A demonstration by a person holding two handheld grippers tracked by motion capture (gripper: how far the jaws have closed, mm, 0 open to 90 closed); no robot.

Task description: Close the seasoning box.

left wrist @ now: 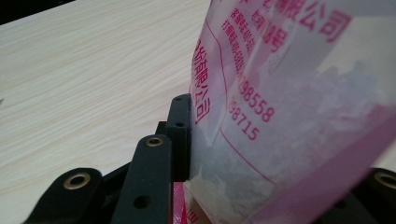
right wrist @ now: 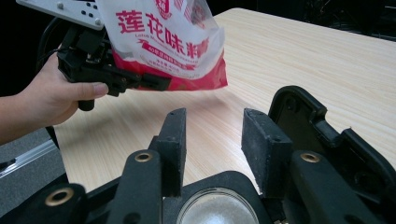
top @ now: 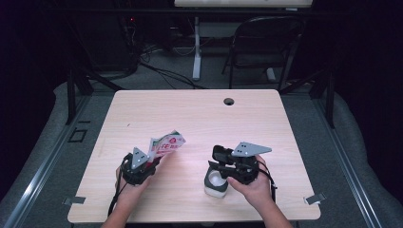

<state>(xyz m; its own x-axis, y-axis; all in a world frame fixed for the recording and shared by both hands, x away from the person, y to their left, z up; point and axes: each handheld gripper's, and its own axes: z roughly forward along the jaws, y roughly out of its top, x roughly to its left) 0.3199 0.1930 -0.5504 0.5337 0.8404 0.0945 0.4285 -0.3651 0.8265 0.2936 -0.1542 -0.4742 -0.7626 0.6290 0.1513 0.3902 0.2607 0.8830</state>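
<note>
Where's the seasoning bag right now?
High view: the seasoning bag is clamped in the left gripper, held above the table, left of the jar under the right gripper.

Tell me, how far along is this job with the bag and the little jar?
Done so far: the left gripper has the white-and-pink seasoning bag clamped and lifted off the table. In hand: the right gripper sits over a small open jar, jaws open with nothing between them. Probably left: bringing the bag over the jar; they are apart.
</note>
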